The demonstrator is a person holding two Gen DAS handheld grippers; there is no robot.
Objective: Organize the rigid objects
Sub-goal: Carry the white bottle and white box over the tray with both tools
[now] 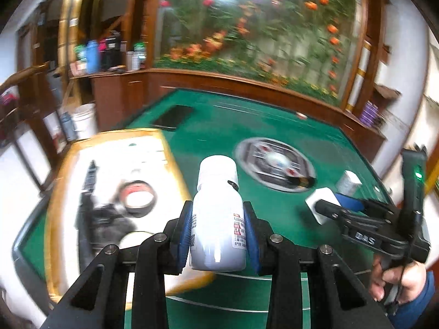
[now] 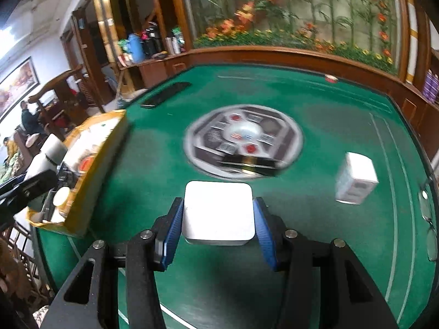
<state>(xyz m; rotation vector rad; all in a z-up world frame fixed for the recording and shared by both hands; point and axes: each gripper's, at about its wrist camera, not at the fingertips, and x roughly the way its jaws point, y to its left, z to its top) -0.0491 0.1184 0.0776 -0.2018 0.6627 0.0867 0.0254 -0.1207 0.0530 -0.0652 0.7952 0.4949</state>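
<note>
My left gripper (image 1: 218,229) is shut on a white plastic bottle (image 1: 218,219) with a white cap, held upright beside the right edge of a yellow cardboard box (image 1: 175,164). The box holds a tape roll (image 1: 138,198) and dark items. My right gripper (image 2: 218,219) is shut on a flat white square tin (image 2: 218,212) just above the green table (image 2: 315,104). In the left wrist view that gripper (image 1: 326,205) and its tin (image 1: 319,201) sit at the right, held by a hand (image 1: 395,277). A small white carton (image 2: 355,178) stands on the felt to the right.
A round control panel (image 2: 244,139) sits in the table's centre with a dark stick-like object (image 2: 249,163) lying on it. A black phone (image 2: 166,94) lies at the far left of the table. A wooden counter with bottles (image 2: 148,44) and a flower mural stand behind.
</note>
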